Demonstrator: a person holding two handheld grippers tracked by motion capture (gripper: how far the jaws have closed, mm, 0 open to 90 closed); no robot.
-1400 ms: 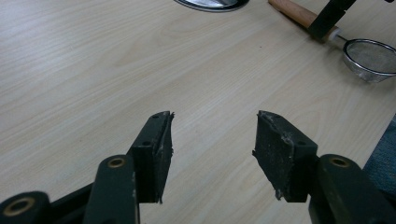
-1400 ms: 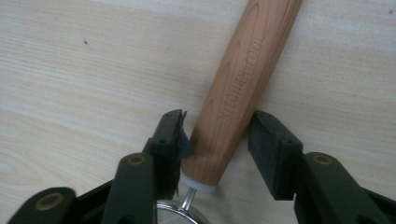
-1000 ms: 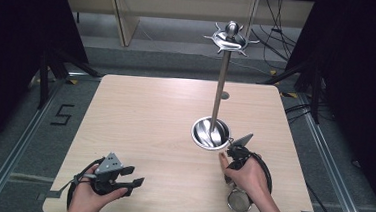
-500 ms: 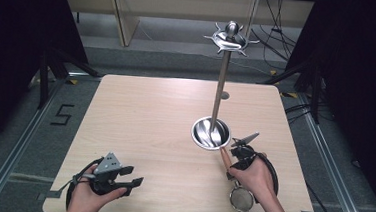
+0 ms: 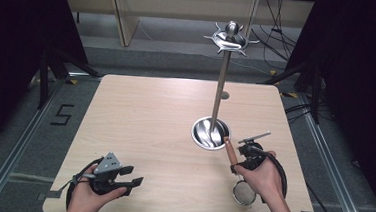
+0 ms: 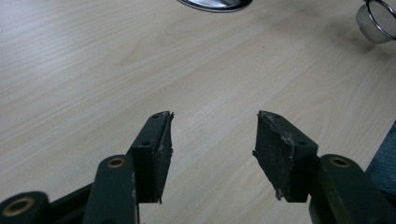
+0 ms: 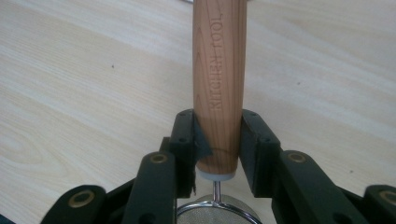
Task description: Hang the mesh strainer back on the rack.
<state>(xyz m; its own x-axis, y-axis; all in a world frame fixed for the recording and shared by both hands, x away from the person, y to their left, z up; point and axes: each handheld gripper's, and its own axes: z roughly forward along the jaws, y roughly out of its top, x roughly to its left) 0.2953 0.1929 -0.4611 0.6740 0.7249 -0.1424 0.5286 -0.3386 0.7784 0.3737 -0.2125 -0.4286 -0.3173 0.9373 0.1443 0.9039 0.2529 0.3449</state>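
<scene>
A small strainer has a wooden handle (image 7: 218,84) stamped "KITCHEN TOOL" and a round mesh bowl (image 5: 244,192). My right gripper (image 7: 218,126) is shut on the handle close to the mesh end. In the high view the right gripper (image 5: 236,163) is at the front right of the table, and the handle (image 5: 229,150) points at the base of a metal utensil stand (image 5: 219,93). The stand has a hook crown (image 5: 231,39) on top and a shiny round base (image 5: 210,132). My left gripper (image 5: 133,176) rests at the front left, open (image 6: 212,135) with nothing between its pads.
The wooden table (image 5: 150,118) has its front edge just under both hands. In the left gripper view the stand's base (image 6: 215,3) and the strainer bowl (image 6: 376,16) sit at the top edge. Dark floor, rails and cables surround the table.
My right hand has shifted slightly right with the strainer, and the handle's tip has swung closer to the stand's base. The left gripper has not moved.
</scene>
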